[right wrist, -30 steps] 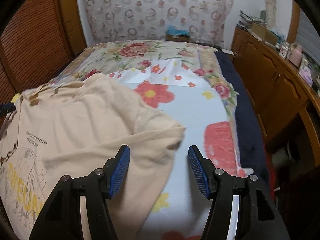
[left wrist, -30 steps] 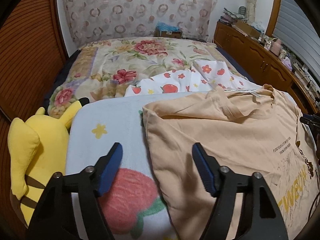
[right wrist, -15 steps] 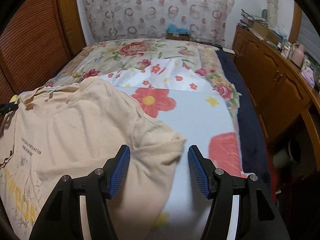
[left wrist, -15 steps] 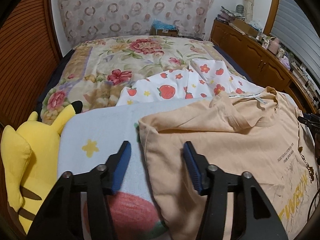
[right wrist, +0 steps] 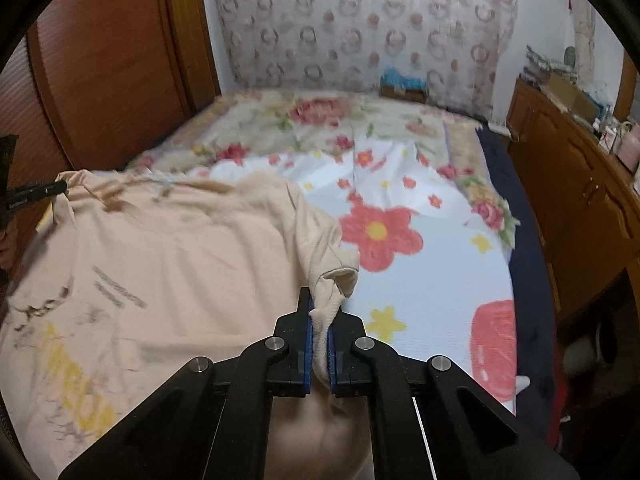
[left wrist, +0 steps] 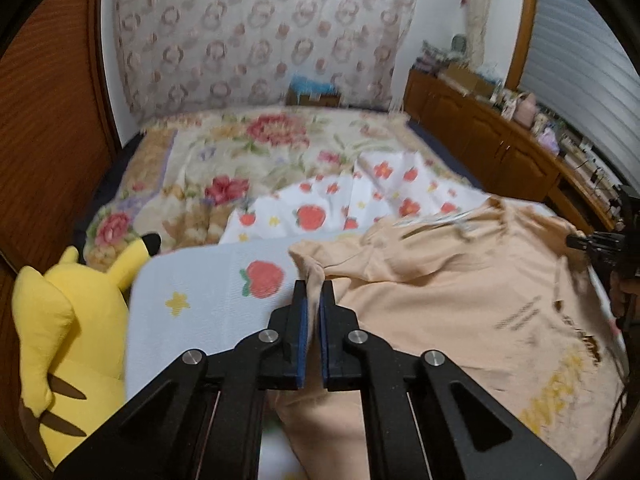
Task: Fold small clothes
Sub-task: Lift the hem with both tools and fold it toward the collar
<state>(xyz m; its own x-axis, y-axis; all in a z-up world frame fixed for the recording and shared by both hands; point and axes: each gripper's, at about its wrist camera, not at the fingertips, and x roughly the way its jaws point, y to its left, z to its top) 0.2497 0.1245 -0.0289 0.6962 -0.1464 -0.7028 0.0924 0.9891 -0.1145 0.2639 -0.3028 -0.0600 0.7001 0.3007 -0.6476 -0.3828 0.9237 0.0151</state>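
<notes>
A peach T-shirt [left wrist: 460, 300] with dark and yellow print lies spread on the bed, print side up. My left gripper [left wrist: 314, 292] is shut on the shirt's left sleeve end, which bunches up between the blue pads. In the right wrist view the same T-shirt [right wrist: 168, 264] covers the left half of the picture, and my right gripper [right wrist: 320, 316] is shut on its right sleeve, the cuff puckered just beyond the fingertips. Both sleeve ends are lifted a little off the blanket. Each gripper shows at the far edge of the other's view.
The shirt rests on a pale blue blanket [left wrist: 208, 288] with strawberries, flowers and stars, over a floral bedspread [left wrist: 224, 160]. A yellow plush toy [left wrist: 60, 332] sits at the left bed edge. Wooden cabinets [right wrist: 576, 184] line the right side; a wood panel [right wrist: 100, 64] stands left.
Both grippers went from wide open beside the sleeve ends to shut on them. The left one rose and pulled its sleeve up; the right sleeve cuff is now bunched between the pads.
</notes>
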